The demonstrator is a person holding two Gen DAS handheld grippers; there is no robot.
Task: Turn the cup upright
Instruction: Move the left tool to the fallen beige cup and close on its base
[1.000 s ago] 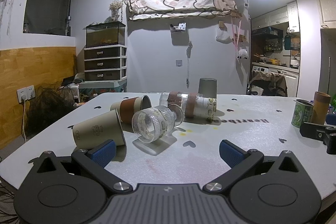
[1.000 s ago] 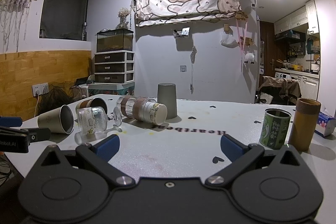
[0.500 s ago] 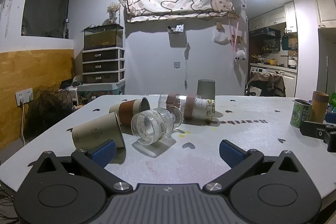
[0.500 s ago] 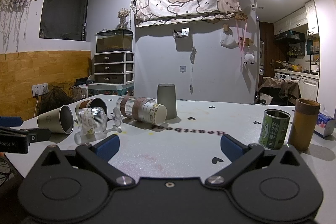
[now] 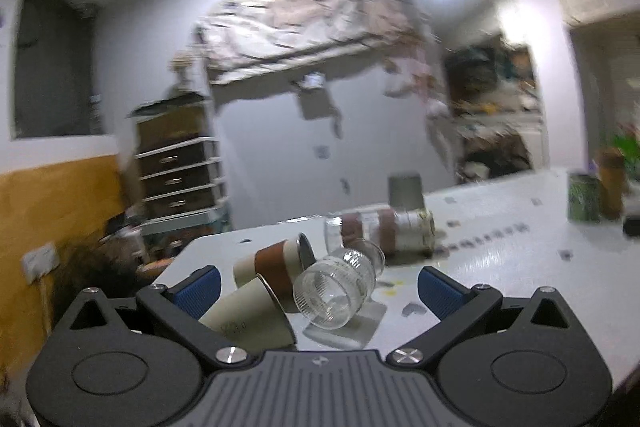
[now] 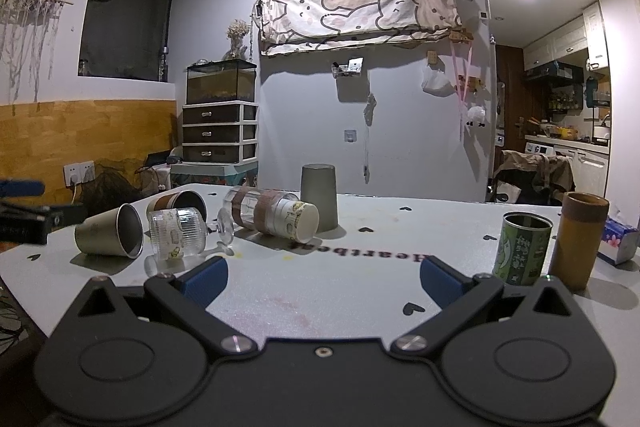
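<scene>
Several cups lie on their sides on the white table (image 6: 360, 291): a beige metal cup (image 5: 248, 319) (image 6: 110, 237), a brown-banded cup (image 5: 276, 261) (image 6: 176, 203), a clear ribbed glass (image 5: 334, 283) (image 6: 178, 233) and a stack of a clear cup and a paper cup (image 5: 384, 229) (image 6: 272, 213). A grey cup (image 5: 405, 191) (image 6: 319, 201) stands upside down behind them. My left gripper (image 5: 318, 287) is open, tilted, close over the beige cup and glass. My right gripper (image 6: 324, 277) is open and empty above bare table.
A green tin (image 6: 520, 249) and a brown cylinder (image 6: 578, 239) stand upright at the right, with a tissue pack (image 6: 616, 241) beyond. The left gripper shows at the left edge of the right wrist view (image 6: 24, 217). A drawer unit (image 6: 220, 133) stands behind the table.
My left gripper has moved forward and left toward the fallen cups and rolled, so its view is tilted and blurred. The right gripper has stayed still.
</scene>
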